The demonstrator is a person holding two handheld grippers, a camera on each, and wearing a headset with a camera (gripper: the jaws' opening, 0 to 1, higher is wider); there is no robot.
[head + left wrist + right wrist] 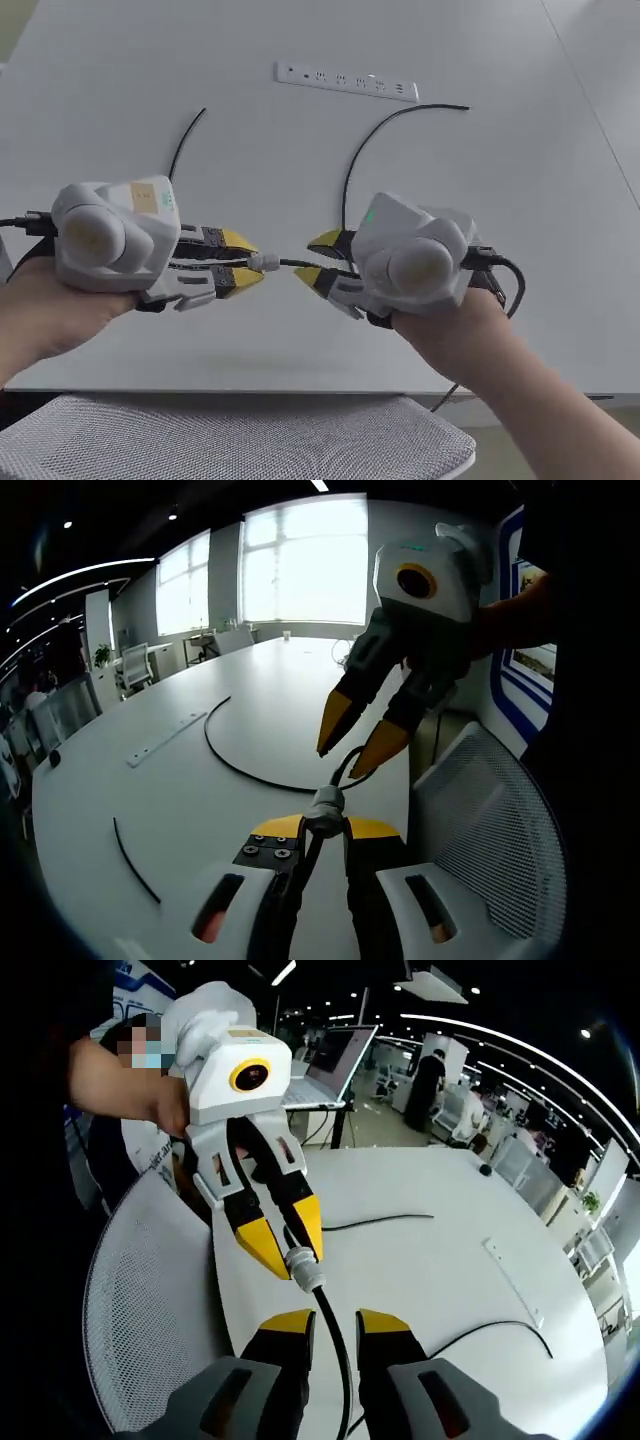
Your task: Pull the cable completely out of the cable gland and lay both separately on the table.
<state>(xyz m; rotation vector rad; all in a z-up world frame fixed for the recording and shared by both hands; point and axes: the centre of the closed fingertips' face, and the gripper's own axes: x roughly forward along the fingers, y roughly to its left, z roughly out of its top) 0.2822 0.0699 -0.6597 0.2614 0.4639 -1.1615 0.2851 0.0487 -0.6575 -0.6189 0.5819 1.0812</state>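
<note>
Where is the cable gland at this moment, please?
In the head view the cable gland sits left of centre, pinched at the tips of the left claw, with the black cable running from it toward the right claw.

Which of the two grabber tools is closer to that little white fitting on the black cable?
Left. The left gripper clamps the cable gland between its fingers. The right gripper sits a short way off along the cable, its fingers open on either side of it.
</note>
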